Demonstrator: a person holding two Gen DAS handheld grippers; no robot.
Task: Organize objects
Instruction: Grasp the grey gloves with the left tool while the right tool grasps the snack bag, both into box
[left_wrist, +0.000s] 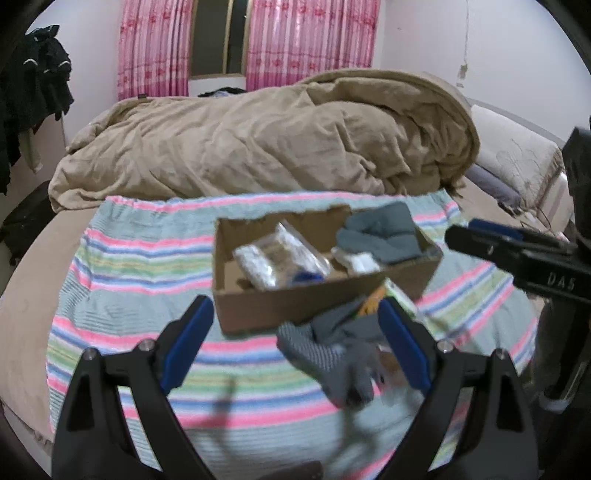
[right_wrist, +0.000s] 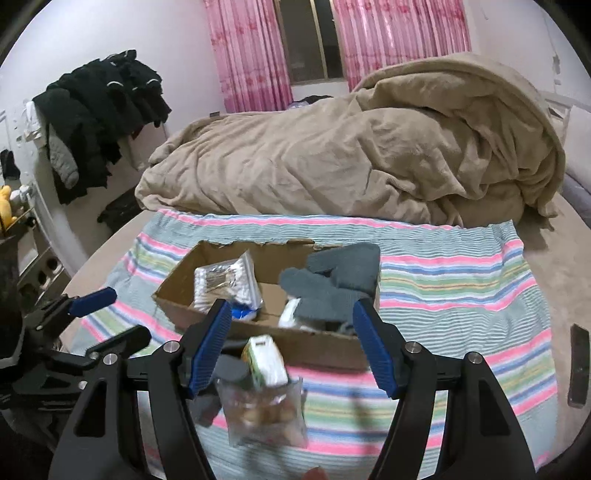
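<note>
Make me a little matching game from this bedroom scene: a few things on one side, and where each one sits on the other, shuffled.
Things:
1. cotton swab pack
2. grey socks
3. clear snack bag
4. tan blanket

Places:
A. heaped behind the striped towel
B. right end of the cardboard box
C. on the towel, in front of the box
D. left part of the box

Pairs: 1-D, 2-B, 3-C, 4-A

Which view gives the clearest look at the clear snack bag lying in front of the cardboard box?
The right wrist view: the clear snack bag lies whole between the open fingers, before the cardboard box. The left wrist view shows only a blurred edge behind a grey glove.
</note>
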